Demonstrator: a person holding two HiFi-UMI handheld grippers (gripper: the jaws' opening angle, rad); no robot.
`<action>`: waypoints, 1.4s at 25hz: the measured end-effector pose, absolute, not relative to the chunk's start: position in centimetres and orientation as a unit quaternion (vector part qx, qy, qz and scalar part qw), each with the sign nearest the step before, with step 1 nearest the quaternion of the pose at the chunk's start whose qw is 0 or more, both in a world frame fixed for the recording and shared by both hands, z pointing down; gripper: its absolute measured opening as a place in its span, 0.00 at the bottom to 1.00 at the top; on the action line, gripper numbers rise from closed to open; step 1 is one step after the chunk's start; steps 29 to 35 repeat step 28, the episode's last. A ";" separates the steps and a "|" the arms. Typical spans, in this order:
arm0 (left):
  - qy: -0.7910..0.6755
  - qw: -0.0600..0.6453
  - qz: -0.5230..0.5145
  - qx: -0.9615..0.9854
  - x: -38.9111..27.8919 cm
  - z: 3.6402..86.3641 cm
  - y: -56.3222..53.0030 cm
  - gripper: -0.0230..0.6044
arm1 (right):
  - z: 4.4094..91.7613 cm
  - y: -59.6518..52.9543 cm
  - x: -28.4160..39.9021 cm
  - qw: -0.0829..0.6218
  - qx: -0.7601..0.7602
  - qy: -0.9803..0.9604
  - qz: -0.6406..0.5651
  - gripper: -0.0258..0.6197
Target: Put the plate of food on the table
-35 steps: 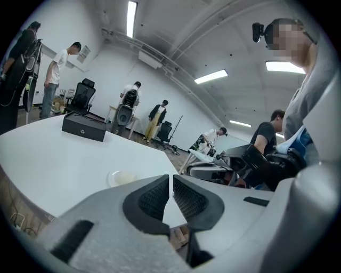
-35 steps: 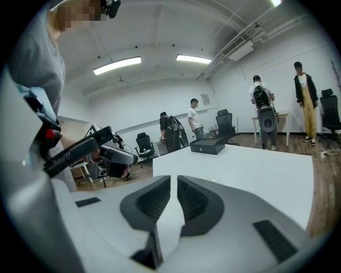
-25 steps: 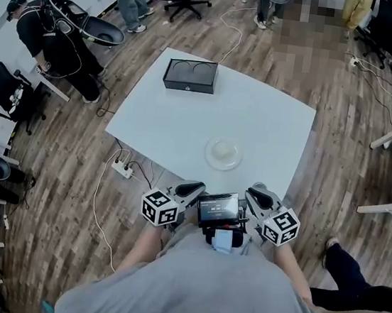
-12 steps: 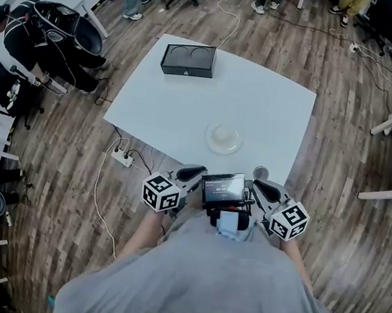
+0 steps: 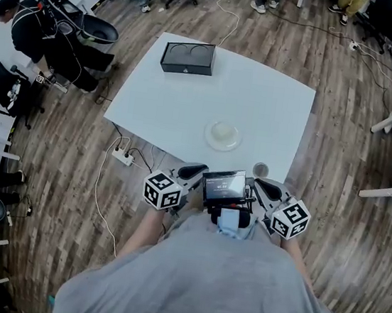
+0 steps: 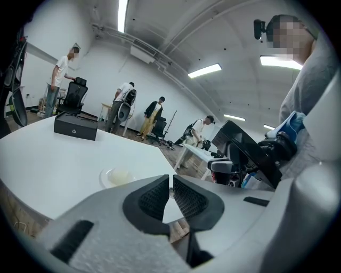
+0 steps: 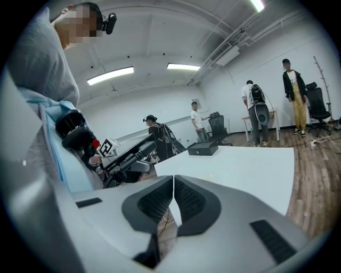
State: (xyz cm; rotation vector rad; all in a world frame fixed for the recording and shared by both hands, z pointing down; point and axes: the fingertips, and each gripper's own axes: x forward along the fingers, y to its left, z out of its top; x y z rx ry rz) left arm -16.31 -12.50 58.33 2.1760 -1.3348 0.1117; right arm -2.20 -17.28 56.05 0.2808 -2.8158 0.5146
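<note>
A clear plate with pale food [image 5: 223,135] rests on the white table [image 5: 188,108], near its front edge. The plate [image 6: 118,176] also shows in the left gripper view, beyond the jaws. My left gripper [image 5: 194,170] and right gripper [image 5: 261,187] are held close to my chest, short of the table's near edge and apart from the plate. Both are shut with nothing between the jaws, as the left gripper [image 6: 171,190] and right gripper [image 7: 173,192] show in their own views.
A black box [image 5: 187,57] sits at the table's far left corner. A small round grey cup [image 5: 260,170] stands by the near edge. A power strip [image 5: 121,157] and cables lie on the wood floor at the left. People and office chairs stand around the room.
The head view has shifted slightly, and the small cup by the table edge has come into sight. Both grippers stay shut near my chest. The plate has not moved.
</note>
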 end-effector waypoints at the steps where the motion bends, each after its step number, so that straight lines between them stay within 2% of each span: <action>1: -0.500 0.290 0.042 0.815 -16.3 58.3 -12.4 0.08 | 56.1 -17.2 -2.2 0.133 0.098 -0.970 0.177 0.09; 35: -0.491 0.301 0.045 0.816 -15.5 59.0 -12.1 0.08 | 56.2 -17.2 -1.7 0.135 0.101 -0.967 0.191 0.09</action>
